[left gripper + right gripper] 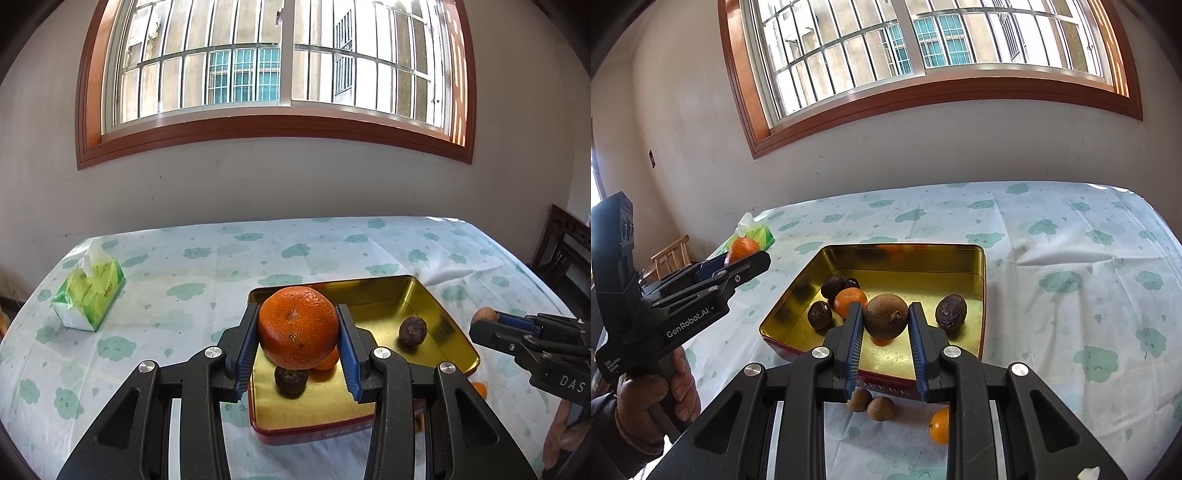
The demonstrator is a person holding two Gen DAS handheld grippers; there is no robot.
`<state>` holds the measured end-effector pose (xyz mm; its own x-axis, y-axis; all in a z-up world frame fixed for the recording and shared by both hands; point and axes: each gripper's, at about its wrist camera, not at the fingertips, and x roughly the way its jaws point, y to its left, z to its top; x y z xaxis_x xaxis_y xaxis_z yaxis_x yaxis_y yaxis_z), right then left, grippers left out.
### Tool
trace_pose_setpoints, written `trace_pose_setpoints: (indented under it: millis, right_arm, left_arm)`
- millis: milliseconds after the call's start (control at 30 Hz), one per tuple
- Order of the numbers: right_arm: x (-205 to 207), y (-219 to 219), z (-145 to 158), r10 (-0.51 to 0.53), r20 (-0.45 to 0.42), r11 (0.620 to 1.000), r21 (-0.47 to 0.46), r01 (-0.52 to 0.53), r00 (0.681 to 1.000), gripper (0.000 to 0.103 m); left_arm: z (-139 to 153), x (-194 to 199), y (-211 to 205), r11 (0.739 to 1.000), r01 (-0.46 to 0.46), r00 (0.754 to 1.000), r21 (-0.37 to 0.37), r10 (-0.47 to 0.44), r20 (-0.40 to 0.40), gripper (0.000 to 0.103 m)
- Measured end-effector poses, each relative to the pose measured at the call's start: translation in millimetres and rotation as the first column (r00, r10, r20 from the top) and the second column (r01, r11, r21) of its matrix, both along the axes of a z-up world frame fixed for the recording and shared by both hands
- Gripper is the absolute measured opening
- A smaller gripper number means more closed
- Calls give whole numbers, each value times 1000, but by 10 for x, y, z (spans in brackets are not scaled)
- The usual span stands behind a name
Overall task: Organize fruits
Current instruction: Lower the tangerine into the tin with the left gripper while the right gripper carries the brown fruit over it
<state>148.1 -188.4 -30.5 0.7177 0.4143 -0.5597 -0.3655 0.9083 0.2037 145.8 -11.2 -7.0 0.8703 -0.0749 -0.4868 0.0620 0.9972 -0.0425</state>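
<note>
Cloud-print tablecloth [295, 251] under gold tin [905, 258]; my left gripper [298, 334] clamps big orange [297, 326], my right gripper [885, 325] clamps brown fruit [886, 315] above tin.

A green tissue box [88, 295] sits on a table cloth [192, 266] with little green clouds. A white tissue sticks out of its top. Behind the table is a big window [280, 62] with a brown frame and metal bars. A dark wooden chair [565, 251] stands at the side.
</note>
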Motion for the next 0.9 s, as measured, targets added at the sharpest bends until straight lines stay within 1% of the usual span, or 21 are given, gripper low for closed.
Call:
trace_pose_setpoints:
  millis: [900]
  right_arm:
    - [254,35,-153,-5,-40,1000,9,5,999,23]
  left_arm:
    - [-201,266,42,1000,-11,999,-8,11,-41,41]
